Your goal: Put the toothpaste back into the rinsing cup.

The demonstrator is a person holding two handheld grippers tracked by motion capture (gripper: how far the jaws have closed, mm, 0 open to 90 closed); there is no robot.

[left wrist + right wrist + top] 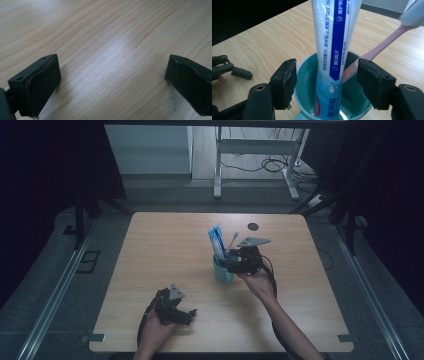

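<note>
the teal cup [332, 92] is standing near the middle of the tabletop [165, 245], holding a toothpaste tube [334, 50] and a pink toothbrush [382, 42]. the right claw [325, 82] is gaping around the cup; the left claw [112, 82], nearer the person than the cup, is spreading wide over bare wood.

Before you lies a wooden table [165, 270], its pale grain running lengthwise. Near its far edge you see 1 black disc [253, 226]. At its 2 near corners sit grey brackets [96, 338]. On either side of the table, 2 metal rails [55, 300] run along the grey floor [165, 195]. Beyond the table stands a white desk frame [218, 170], with loose cables [272, 165] beneath it. Dark curtains [45, 165] close both sides.
</note>
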